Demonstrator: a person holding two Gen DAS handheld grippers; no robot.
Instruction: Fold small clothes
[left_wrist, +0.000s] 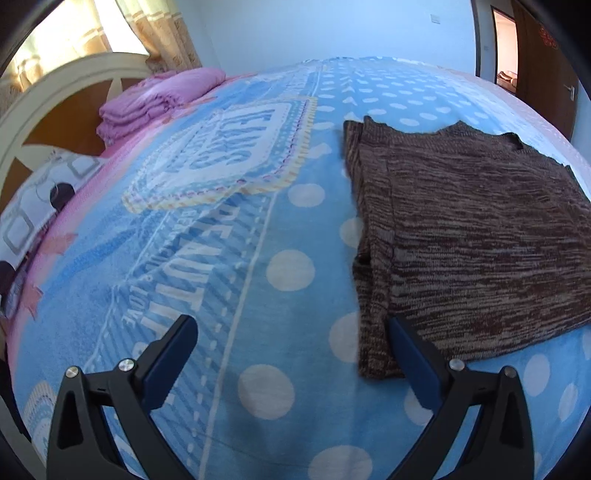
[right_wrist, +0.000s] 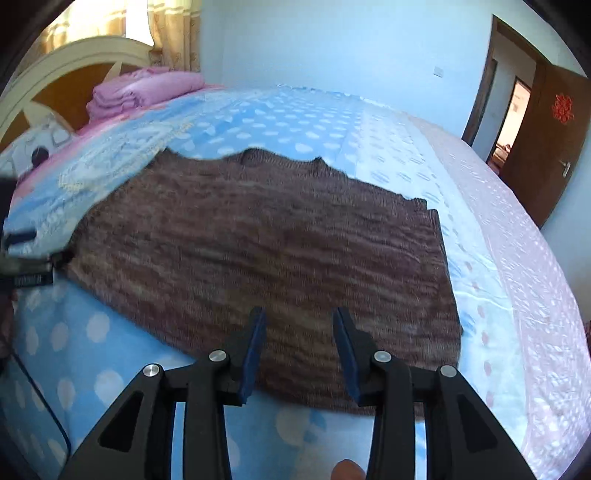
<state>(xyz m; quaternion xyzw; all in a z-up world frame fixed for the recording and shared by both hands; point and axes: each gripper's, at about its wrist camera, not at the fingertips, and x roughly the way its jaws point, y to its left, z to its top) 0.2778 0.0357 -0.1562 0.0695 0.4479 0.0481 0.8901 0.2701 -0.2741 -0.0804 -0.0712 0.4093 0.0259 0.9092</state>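
Right wrist view: narrowly parted right hand-held gripper (right_wrist: 299, 332) is hovering over a brown sweater (right_wrist: 258, 240) lying on the bed (right_wrist: 258, 110); left hand-held gripper (left_wrist: 291, 332) is gaping wide, empty, pink bedding (left_wrist: 155, 99) lying beyond.

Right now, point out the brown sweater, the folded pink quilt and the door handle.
brown sweater (right_wrist: 258, 236), right wrist view, middle of the knit.
folded pink quilt (left_wrist: 155, 99), left wrist view, top fold.
door handle (right_wrist: 566, 169), right wrist view, metal lever.

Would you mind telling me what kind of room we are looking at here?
Most likely a home bedroom: a bed with a blue polka-dot blanket, a cream headboard, and folded pink bedding near the curtained window.
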